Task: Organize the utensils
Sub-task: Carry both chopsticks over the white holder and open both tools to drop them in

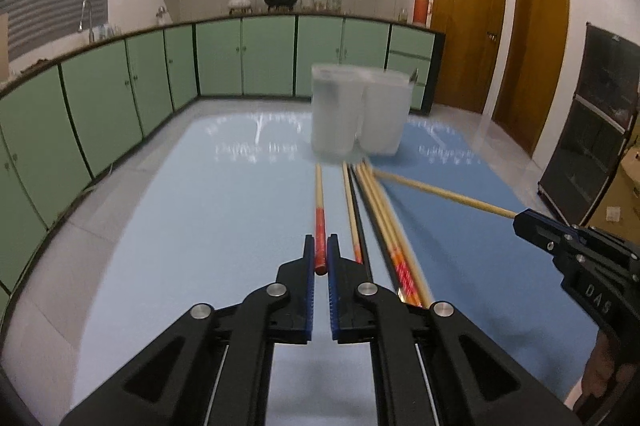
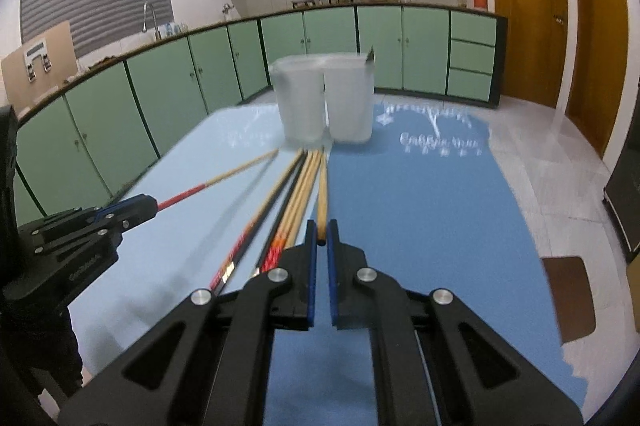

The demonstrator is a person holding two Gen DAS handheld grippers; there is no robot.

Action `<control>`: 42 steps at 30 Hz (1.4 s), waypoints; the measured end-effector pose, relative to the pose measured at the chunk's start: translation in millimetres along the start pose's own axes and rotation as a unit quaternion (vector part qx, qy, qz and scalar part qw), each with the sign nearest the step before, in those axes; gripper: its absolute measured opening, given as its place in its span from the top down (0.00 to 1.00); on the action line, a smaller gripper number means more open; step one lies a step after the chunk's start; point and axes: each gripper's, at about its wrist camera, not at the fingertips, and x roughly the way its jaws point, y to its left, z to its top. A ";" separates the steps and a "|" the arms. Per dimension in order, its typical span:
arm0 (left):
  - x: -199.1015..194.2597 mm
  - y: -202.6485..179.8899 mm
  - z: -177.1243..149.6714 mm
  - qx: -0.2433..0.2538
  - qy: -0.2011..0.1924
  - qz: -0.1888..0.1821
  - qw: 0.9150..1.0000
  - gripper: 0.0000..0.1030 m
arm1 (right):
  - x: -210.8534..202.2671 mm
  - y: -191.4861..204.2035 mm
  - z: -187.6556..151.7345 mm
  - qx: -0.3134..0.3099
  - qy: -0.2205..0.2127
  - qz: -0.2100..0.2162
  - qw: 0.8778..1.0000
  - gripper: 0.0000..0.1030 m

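My left gripper (image 1: 321,246) is shut on the red end of a red-handled chopstick (image 1: 319,210); it also shows in the right wrist view (image 2: 132,208) at the left. My right gripper (image 2: 321,232) is shut on the end of a plain wooden chopstick (image 2: 322,190), seen in the left wrist view (image 1: 440,192) running to that gripper (image 1: 524,220). Several more chopsticks (image 1: 384,222) lie bundled on the table between the two. A frosted two-compartment holder (image 1: 360,110) stands upright just beyond the chopstick tips; something dark pokes above its right rim.
The table has a light blue mat (image 1: 208,210) on the left and a darker blue mat (image 2: 420,210) on the right. Green kitchen cabinets (image 1: 120,98) run behind. Wooden doors (image 1: 468,38) and a black case (image 1: 596,122) stand to the right.
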 end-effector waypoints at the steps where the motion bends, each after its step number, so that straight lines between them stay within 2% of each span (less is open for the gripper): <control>1: -2.0 0.7 3.9 0.000 -0.004 -0.001 1.000 0.94 | -3.1 -1.4 7.8 0.001 -0.005 0.002 1.000 0.96; 10: -18.5 2.4 60.6 0.002 -0.054 -0.013 0.998 0.94 | -17.9 -20.4 77.2 0.023 -0.028 0.025 0.999 0.96; 17: -13.1 1.0 99.7 0.008 -0.074 -0.024 0.997 0.95 | -9.2 -26.8 122.9 0.012 -0.016 0.032 0.999 0.96; 32: -15.6 -3.7 141.9 0.026 -0.107 -0.037 0.993 0.95 | -6.7 -33.6 183.9 -0.002 -0.033 0.055 0.998 0.96; 37: -22.6 -5.6 166.4 0.032 -0.132 -0.041 0.990 0.95 | -9.3 -36.0 216.1 -0.011 -0.055 0.059 0.997 0.96; 42: -26.9 -11.3 208.3 0.041 -0.171 -0.046 0.983 0.95 | -5.2 -40.3 254.1 -0.014 -0.073 0.061 0.995 0.96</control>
